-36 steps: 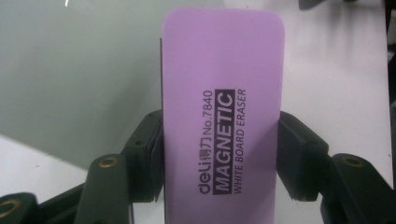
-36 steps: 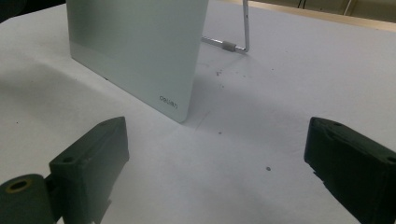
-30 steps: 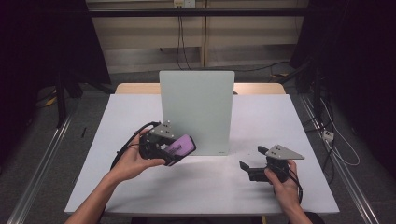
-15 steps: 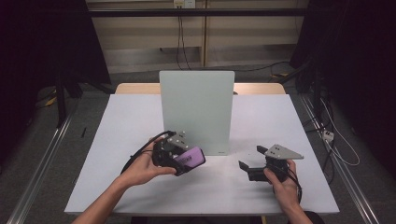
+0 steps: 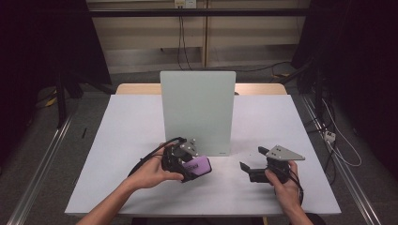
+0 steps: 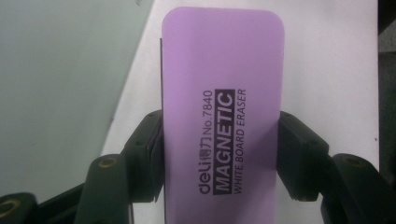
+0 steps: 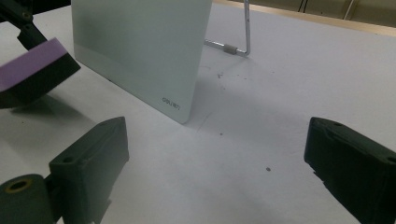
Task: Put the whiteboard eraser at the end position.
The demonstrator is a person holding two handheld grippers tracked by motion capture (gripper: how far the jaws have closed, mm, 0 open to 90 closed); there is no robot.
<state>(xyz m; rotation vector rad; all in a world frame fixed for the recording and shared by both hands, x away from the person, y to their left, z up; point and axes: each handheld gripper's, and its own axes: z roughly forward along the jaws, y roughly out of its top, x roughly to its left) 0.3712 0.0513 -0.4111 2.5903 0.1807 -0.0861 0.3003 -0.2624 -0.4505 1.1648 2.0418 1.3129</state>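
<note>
On purple eraser (image 6: pixel 222 112): "deli No.7840 MAGNETIC WHITE BOARD ERASER". Left gripper (image 5: pixel 187 164) clamped on eraser sides, low near whiteboard (image 5: pixel 197 110). Right gripper (image 5: pixel 256 164) jaws wide apart, empty, resting on table (image 5: pixel 126 126).

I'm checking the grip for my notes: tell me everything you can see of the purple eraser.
The eraser is a flat rounded rectangle with a smooth purple top printed "deli No.7840 MAGNETIC WHITE BOARD ERASER" and a dark layer beneath. The left gripper clamps it by its long sides, one black pad on each. It is held tilted, just above the white table, in front of the upright pale whiteboard, not touching it.
</note>
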